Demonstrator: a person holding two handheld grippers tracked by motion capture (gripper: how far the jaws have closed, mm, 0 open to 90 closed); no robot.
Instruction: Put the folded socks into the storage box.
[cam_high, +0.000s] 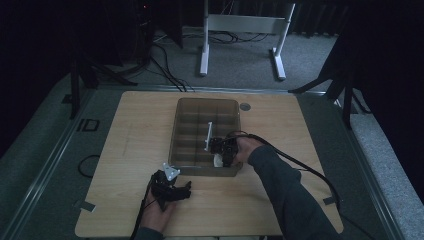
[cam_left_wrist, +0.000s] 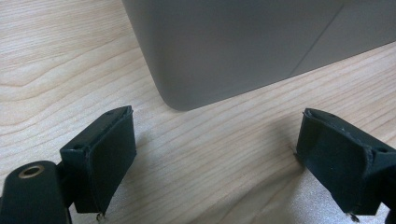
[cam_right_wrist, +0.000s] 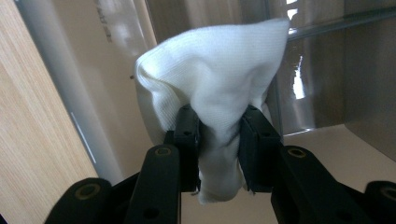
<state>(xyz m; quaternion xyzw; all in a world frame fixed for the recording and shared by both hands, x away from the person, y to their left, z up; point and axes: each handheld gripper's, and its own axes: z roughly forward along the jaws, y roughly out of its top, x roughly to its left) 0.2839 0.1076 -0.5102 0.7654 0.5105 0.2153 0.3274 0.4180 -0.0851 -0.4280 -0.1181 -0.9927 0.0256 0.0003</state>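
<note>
Your right gripper (cam_right_wrist: 218, 135): jaws narrow, pinching white cloth (cam_right_wrist: 215, 93) between them; cloth bulges above pads, tail hangs below. In high view right gripper (cam_high: 223, 150) sits inside brown divided bin (cam_high: 182, 150), at near right compartment, cloth (cam_high: 218, 160) just beside near wall. White divider piece (cam_high: 208, 135) stands upright just left of it.

Your left gripper (cam_left_wrist: 210, 158): jaws wide apart, holding nothing, low over wooden table (cam_left_wrist: 56, 60). Rounded bin corner (cam_left_wrist: 177, 88) close ahead, not touching pads. In high view left gripper (cam_high: 172, 189) near bin's front left corner; open tabletop to left and toward you.
</note>
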